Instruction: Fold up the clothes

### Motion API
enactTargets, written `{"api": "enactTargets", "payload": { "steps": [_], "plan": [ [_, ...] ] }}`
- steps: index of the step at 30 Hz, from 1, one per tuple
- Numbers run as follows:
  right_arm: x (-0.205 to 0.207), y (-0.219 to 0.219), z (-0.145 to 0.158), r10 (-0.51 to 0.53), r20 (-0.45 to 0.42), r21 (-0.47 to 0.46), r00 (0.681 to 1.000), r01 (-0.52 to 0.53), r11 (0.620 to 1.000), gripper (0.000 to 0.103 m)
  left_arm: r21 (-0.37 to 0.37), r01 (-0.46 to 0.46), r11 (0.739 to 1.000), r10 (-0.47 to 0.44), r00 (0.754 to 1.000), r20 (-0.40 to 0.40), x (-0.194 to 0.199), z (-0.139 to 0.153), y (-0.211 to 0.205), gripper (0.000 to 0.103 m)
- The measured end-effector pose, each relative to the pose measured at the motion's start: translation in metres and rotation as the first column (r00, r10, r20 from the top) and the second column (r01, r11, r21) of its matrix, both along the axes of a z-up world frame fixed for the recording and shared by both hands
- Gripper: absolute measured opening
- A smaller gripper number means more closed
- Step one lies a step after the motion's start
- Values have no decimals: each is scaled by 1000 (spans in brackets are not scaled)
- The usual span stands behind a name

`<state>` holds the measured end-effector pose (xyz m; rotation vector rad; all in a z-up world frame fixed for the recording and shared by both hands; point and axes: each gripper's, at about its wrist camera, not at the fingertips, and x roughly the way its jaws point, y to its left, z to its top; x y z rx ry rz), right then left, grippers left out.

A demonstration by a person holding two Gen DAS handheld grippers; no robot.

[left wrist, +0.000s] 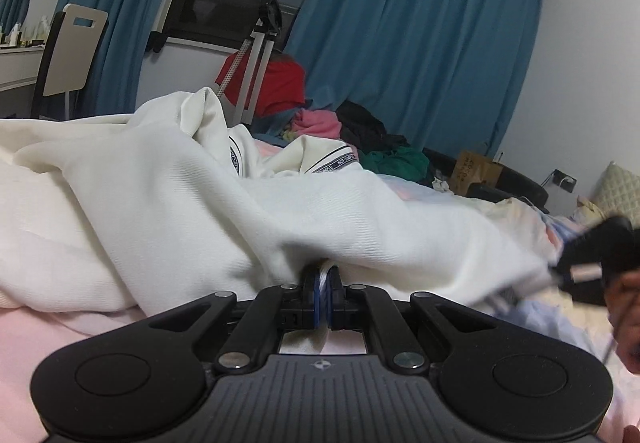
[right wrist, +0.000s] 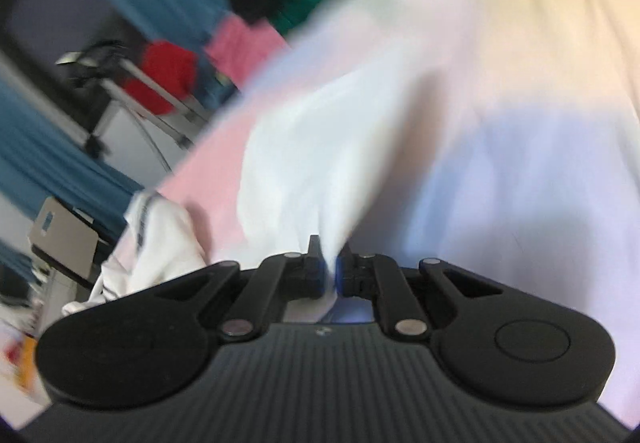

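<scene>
A white garment (left wrist: 180, 195) with black printed trim lies bunched on the pastel bedsheet (left wrist: 52, 339). My left gripper (left wrist: 322, 279) is shut on a fold of its fabric at the near edge. The right gripper's body shows blurred at the right edge of the left wrist view (left wrist: 592, 263). In the blurred right wrist view, my right gripper (right wrist: 330, 267) is shut on another part of the white garment (right wrist: 304, 147), which stretches away over the pastel sheet (right wrist: 520, 163).
A pile of clothes, pink (left wrist: 316, 123), black and green (left wrist: 400, 159), lies at the far side of the bed. A red cloth hangs behind a tripod (left wrist: 256, 51). Blue curtains (left wrist: 420, 43), a chair (left wrist: 68, 51) and a cardboard box (left wrist: 476, 171) stand around.
</scene>
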<state>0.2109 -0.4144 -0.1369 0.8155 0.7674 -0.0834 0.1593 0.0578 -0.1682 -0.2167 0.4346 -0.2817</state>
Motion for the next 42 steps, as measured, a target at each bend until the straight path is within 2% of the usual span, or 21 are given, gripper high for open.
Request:
{"api": "enactTargets", "payload": {
  "steps": [4,7,10,12,14,16,19,20,23,24,26,27,30,31,34,38,40,41,42],
  "plan": [
    [-29,-19,-18,42,-79,137,996,-31,990,11,12,-21,1000,22,999,-24,-11,4,-4,3],
    [-40,-34,-21,32,-81,238,996,-12,971,13,33,-70,997,72,996,-60,-17,4,-6,3],
    [-41,-52,-19,-10,-56,285,998,25,958,28,53,-119,991,123,989,-85,-19,4,-10,3],
    [-38,-65,-18,-56,-62,260,996,71,963,53,79,-131,988,137,987,-78,-20,7,-15,3],
    [-31,-80,-23,-92,-82,241,992,110,964,55,101,-134,986,141,988,-69,-22,7,-19,4],
    [-21,-95,-35,-102,-92,269,991,123,955,55,99,-139,985,147,986,-79,-20,9,-22,4],
    [-2,-112,-50,-119,-82,303,990,138,943,54,103,-152,983,162,982,-97,-15,9,-24,4],
    [2,-115,-52,-130,-73,294,989,146,945,50,104,-155,982,165,981,-100,-14,8,-25,4],
    [11,-117,-44,-179,-6,159,984,178,971,30,117,-153,981,164,983,-88,-14,8,-28,4],
    [15,-120,-44,-174,10,133,985,171,976,17,118,-150,982,161,983,-87,-14,8,-29,4],
    [21,-119,-45,-152,26,110,988,148,983,7,114,-141,983,151,985,-86,-15,8,-29,5],
    [23,-119,-44,-148,37,98,988,144,985,6,112,-139,984,149,985,-85,-16,8,-28,5],
    [17,-132,-26,-200,139,140,970,180,974,6,81,-122,989,128,988,-83,-17,10,-26,5],
    [12,-137,-21,-227,181,168,957,197,966,5,69,-108,992,114,991,-76,-18,12,-26,5],
    [-11,-156,-2,-312,285,171,906,272,947,5,43,-35,998,36,999,-38,-23,20,-27,6],
    [-36,-175,5,-385,302,61,872,385,921,5,24,56,998,-56,998,-1,-31,27,-33,9],
    [-41,-184,-7,-420,251,98,872,409,907,5,28,83,996,-83,997,-1,-34,30,-36,16],
    [-43,-188,-12,-437,224,116,871,421,900,5,24,89,996,-89,996,-12,-35,30,-35,22],
    [-44,-190,-19,-449,190,141,873,429,892,5,1,88,996,-88,995,-39,-36,31,-32,35]
  ]
}}
